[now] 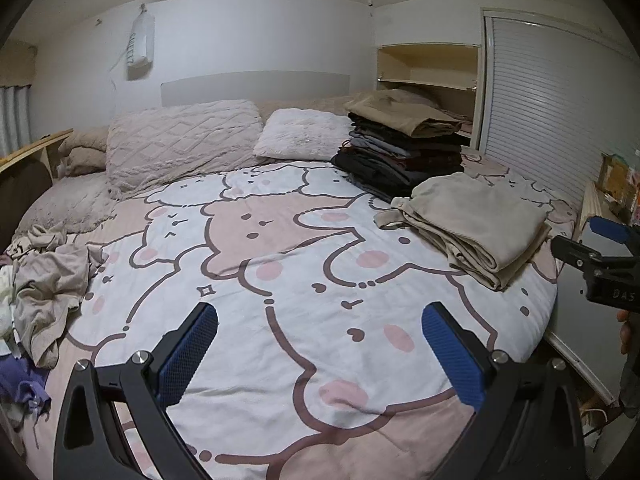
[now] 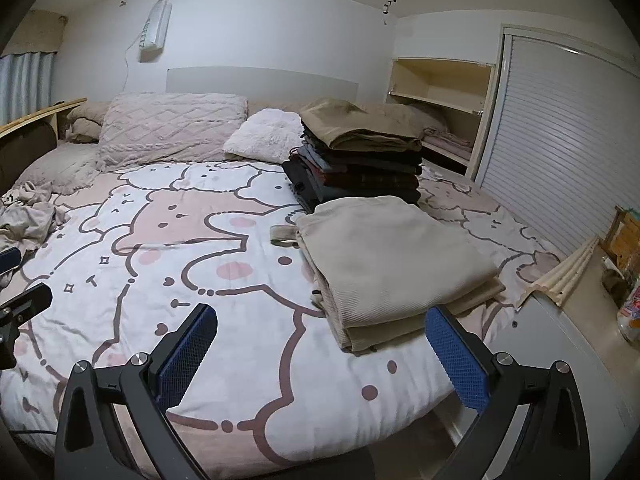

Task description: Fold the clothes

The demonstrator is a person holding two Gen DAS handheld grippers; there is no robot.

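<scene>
A folded beige garment [image 1: 476,228] lies on the bed's right side, in front of a tall stack of folded dark clothes [image 1: 404,148] topped by a tan piece; both also show in the right wrist view, the beige garment [image 2: 396,264] and the stack [image 2: 360,160]. A heap of unfolded clothes [image 1: 48,288] lies at the bed's left edge, also seen in the right wrist view [image 2: 28,216]. My left gripper [image 1: 320,332] is open and empty above the bedspread. My right gripper [image 2: 320,332] is open and empty, just short of the beige garment's near edge.
The bed carries a pink and white cartoon bedspread [image 1: 280,264], with pillows [image 1: 180,140] at the head. An open shelf [image 2: 440,96] and a slatted closet door [image 2: 560,136] stand at the right. A cluttered side surface [image 2: 600,280] borders the bed's right edge.
</scene>
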